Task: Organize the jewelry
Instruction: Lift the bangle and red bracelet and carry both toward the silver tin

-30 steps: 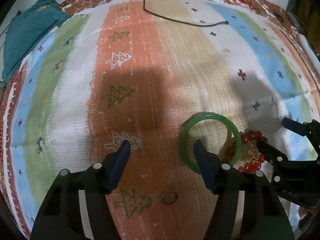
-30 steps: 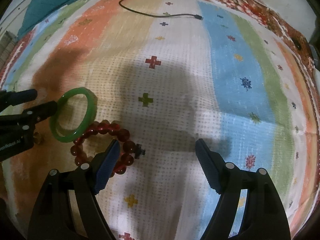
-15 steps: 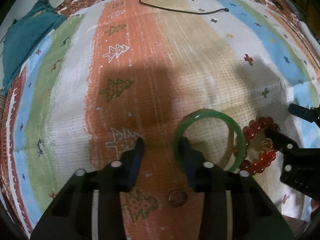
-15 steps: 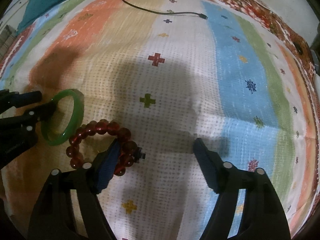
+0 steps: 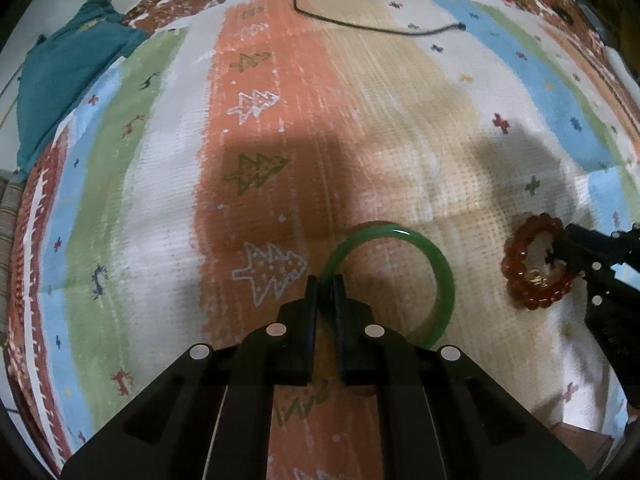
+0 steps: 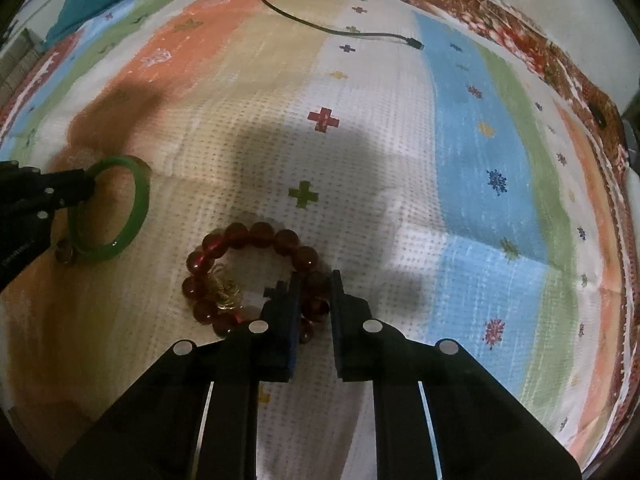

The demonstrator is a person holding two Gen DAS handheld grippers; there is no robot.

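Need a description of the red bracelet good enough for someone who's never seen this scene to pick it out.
Start from the striped blanket that covers the whole surface, then find its pale dotted band with the green cross. Just below that cross lies the red bead bracelet, with the right gripper shut on its near side. Unlike the smooth green bangle to its left, it is a ring of dark red round beads with a gold charm.
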